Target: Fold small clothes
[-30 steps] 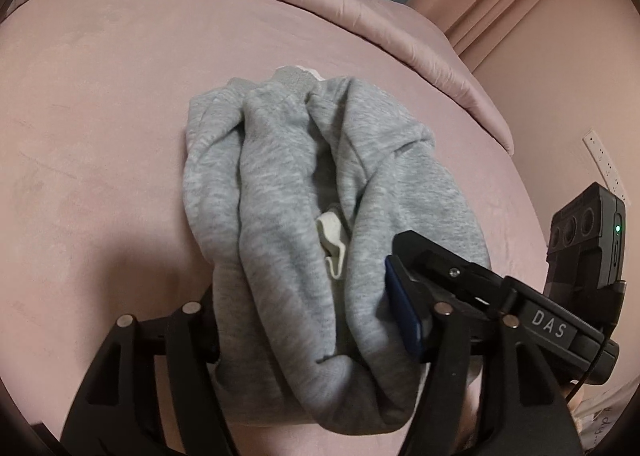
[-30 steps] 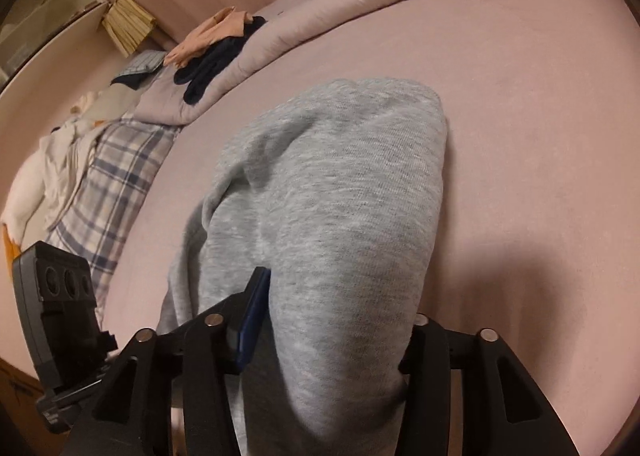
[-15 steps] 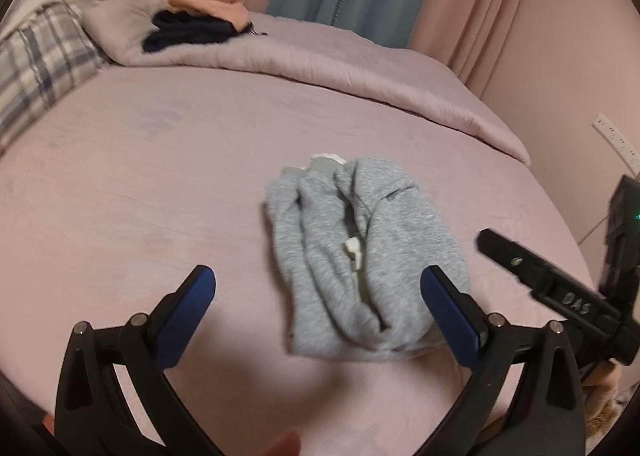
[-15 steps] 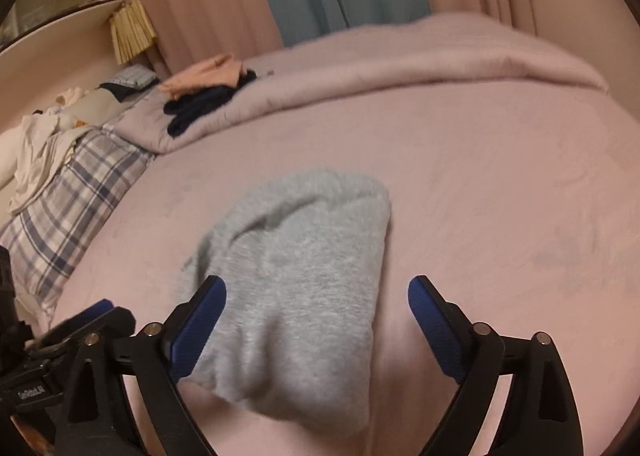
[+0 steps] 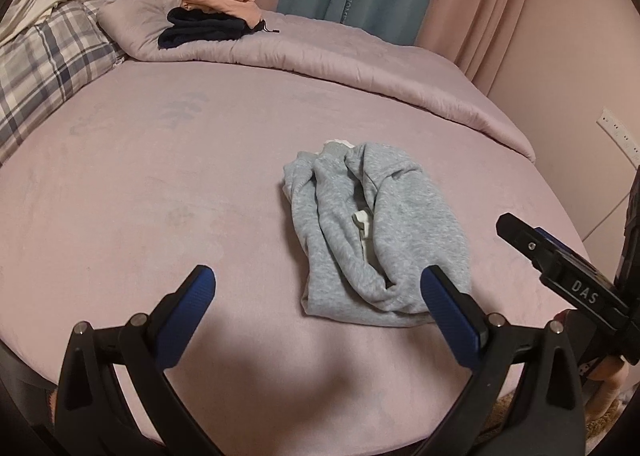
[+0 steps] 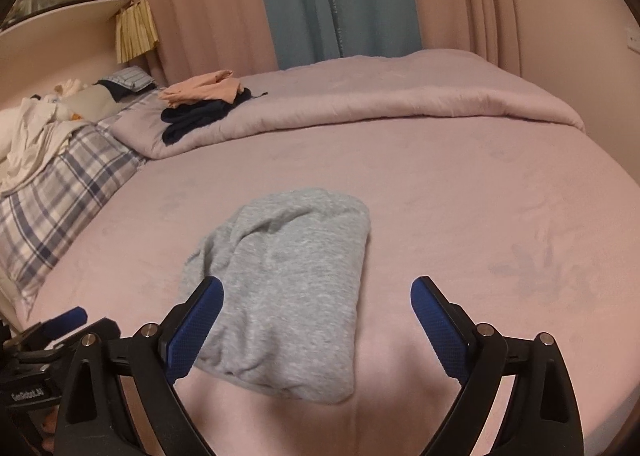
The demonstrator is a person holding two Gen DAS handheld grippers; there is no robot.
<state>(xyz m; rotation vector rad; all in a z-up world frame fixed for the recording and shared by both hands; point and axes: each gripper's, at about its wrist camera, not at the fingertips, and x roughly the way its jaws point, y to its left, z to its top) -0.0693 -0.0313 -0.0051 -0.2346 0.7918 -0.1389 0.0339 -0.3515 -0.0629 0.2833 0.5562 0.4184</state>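
A small grey sweatshirt-like garment (image 5: pixel 372 232) lies folded in a rough bundle on the pink bed sheet (image 5: pixel 160 184), with a bit of white lining showing in its middle fold. It also shows in the right wrist view (image 6: pixel 292 280). My left gripper (image 5: pixel 320 292) is open and empty, held back above the bed's near edge, its right finger over the garment's near corner. My right gripper (image 6: pixel 316 304) is open and empty, held above the garment's near end. The right gripper's body (image 5: pixel 576 284) shows at the right of the left wrist view.
A pink duvet (image 5: pixel 340 56) is bunched along the far side, with folded dark (image 5: pixel 200 28) and peach (image 5: pixel 220 2) clothes on it. A plaid pillow (image 5: pixel 44 60) lies at the left. Curtains (image 6: pixel 332 0) and a wall with a socket (image 5: pixel 618 132) stand behind.
Both grippers were shut on the grey garment a second ago. They have opened, let it go on the bed and pulled back and up.
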